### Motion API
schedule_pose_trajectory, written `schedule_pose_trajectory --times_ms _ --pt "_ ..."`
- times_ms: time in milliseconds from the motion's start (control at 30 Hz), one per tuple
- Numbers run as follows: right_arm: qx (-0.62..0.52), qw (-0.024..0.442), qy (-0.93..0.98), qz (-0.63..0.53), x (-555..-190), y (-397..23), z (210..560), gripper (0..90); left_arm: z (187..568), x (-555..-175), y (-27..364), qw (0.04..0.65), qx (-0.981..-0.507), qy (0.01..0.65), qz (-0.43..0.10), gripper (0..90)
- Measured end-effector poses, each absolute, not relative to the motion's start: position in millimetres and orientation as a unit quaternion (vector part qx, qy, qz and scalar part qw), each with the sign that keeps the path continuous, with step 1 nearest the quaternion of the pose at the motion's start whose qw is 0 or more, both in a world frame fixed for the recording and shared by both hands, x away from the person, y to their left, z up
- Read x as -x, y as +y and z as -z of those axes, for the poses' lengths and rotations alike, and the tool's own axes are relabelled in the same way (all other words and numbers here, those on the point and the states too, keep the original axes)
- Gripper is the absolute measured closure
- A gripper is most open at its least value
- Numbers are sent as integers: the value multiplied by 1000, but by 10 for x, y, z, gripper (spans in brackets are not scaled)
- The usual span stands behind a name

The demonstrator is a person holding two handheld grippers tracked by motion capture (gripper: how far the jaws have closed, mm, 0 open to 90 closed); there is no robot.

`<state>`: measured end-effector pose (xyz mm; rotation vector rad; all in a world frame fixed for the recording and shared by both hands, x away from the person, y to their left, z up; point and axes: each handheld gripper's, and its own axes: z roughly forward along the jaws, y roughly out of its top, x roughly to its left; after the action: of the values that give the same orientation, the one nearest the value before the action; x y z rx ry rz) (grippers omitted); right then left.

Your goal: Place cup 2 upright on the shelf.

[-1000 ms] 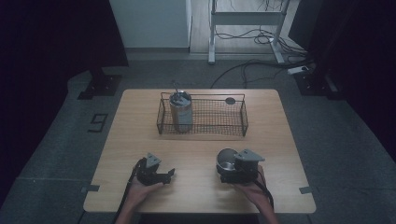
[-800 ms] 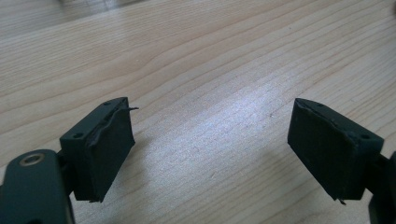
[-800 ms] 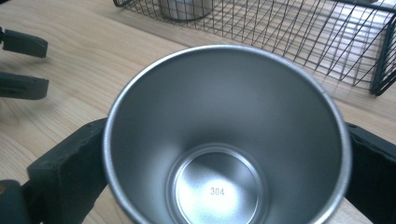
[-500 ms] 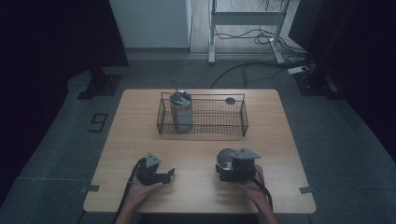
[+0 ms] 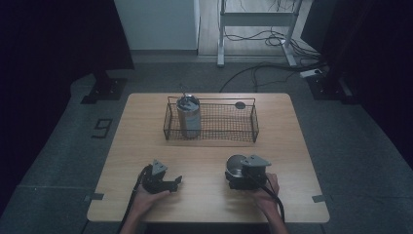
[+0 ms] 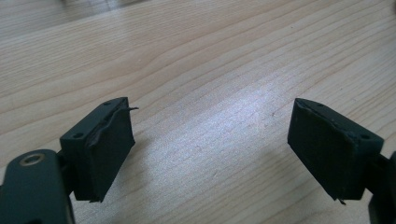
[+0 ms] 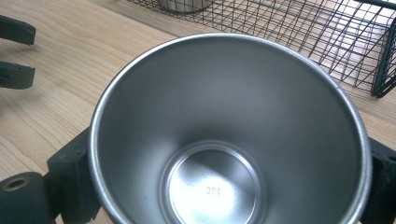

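A bare steel cup (image 5: 235,164) stands upright on the wooden table (image 5: 204,161), in front of the right end of the basket. My right gripper (image 5: 238,171) holds it from the near side. Its jaws have just been closing with the cup between them. In the right gripper view the cup (image 7: 224,116) sits between the black fingers (image 7: 70,172), which press on its wall at both sides. My left gripper (image 5: 176,181) rests on the table at the front left. Its pads (image 6: 109,140) stand wide apart over bare wood, with nothing between them.
A black wire basket (image 5: 229,124) stands at mid-table, with a tall metal can (image 5: 188,116) upright in its left end. A small dark disc (image 5: 239,105) lies just behind the basket. Cables run across the floor beyond the table.
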<state>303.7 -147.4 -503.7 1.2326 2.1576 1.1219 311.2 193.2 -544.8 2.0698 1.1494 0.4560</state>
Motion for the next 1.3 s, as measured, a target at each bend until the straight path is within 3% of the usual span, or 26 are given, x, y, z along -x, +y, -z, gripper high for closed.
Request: schedule_pose_trajectory --times_ms 1300 --pt "-449 211 746 -444 -3040 -1628 4434 68 5460 -3156 1872 338 -803 459 -176 145"
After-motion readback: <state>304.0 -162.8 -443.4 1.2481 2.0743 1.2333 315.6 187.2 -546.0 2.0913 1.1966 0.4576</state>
